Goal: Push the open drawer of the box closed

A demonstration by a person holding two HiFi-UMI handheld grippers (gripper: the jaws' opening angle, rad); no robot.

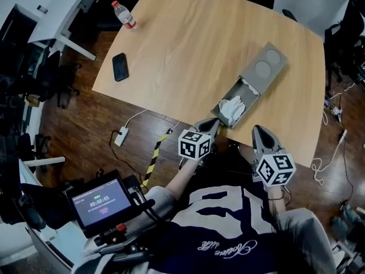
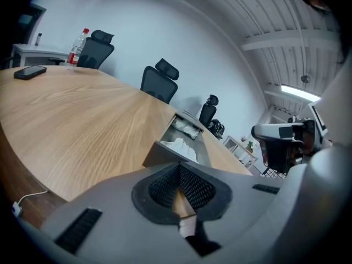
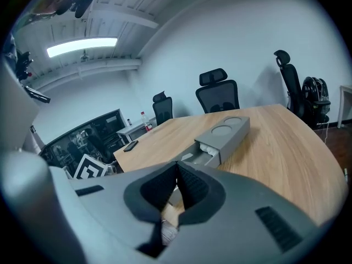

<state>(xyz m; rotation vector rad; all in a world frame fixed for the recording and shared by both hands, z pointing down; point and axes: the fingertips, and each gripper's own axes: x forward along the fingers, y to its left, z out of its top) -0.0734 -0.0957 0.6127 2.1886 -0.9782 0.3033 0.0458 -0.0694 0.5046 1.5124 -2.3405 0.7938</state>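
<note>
A grey box (image 1: 263, 67) with two round recesses on top lies on the wooden table (image 1: 188, 50). Its drawer (image 1: 234, 108) is pulled out toward the near edge and holds crumpled white tissue (image 1: 231, 106). My left gripper (image 1: 214, 121) is shut and empty, its tip just short of the drawer's front panel (image 2: 164, 154). My right gripper (image 1: 258, 128) hovers to the right of the drawer at the table's edge, also shut on nothing. In the right gripper view the box (image 3: 226, 131) lies ahead with the drawer (image 3: 198, 154) open toward the left.
A black phone (image 1: 120, 67) and a water bottle (image 1: 123, 13) lie at the table's far left. Office chairs (image 3: 220, 95) stand beyond the table. A power strip (image 1: 121, 136) and cables lie on the floor, and a timer screen (image 1: 101, 201) is at lower left.
</note>
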